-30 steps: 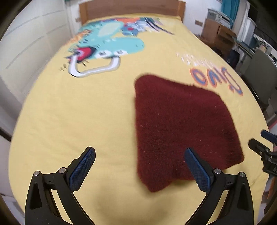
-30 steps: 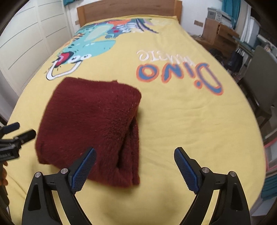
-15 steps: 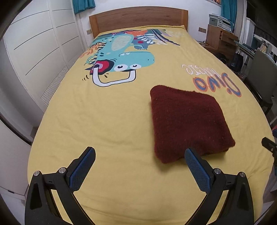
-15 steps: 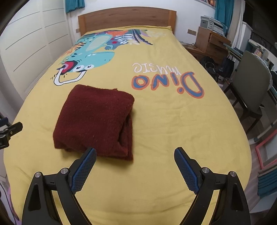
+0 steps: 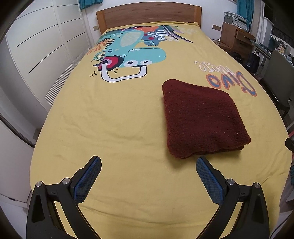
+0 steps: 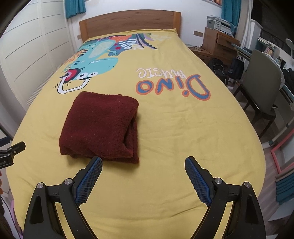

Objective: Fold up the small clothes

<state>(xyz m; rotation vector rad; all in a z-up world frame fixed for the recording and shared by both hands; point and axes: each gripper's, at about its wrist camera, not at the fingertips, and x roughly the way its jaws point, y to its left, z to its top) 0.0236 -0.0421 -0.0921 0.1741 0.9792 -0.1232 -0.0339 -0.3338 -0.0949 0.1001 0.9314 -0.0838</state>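
A dark red fuzzy garment (image 5: 202, 119) lies folded into a thick square on the yellow bed cover (image 5: 114, 119); it also shows in the right wrist view (image 6: 101, 126), with open layered edges on its right side. My left gripper (image 5: 148, 176) is open and empty, held back above the bed's near end, with the garment ahead and to the right. My right gripper (image 6: 143, 176) is open and empty, with the garment ahead and to the left. The left gripper's tip (image 6: 12, 150) shows at the right view's left edge.
The bed cover carries a dinosaur print (image 5: 128, 55) and "Dino music" lettering (image 6: 172, 84). A wooden headboard (image 5: 148, 16) stands at the far end. White wardrobe doors (image 5: 42, 46) line the left. A chair (image 6: 262, 88) and a wooden cabinet (image 6: 218, 42) stand right.
Both grippers have pulled back and up from the folded garment, which now looks smaller and farther off. The garment has stayed in place. Both jaws remain open.
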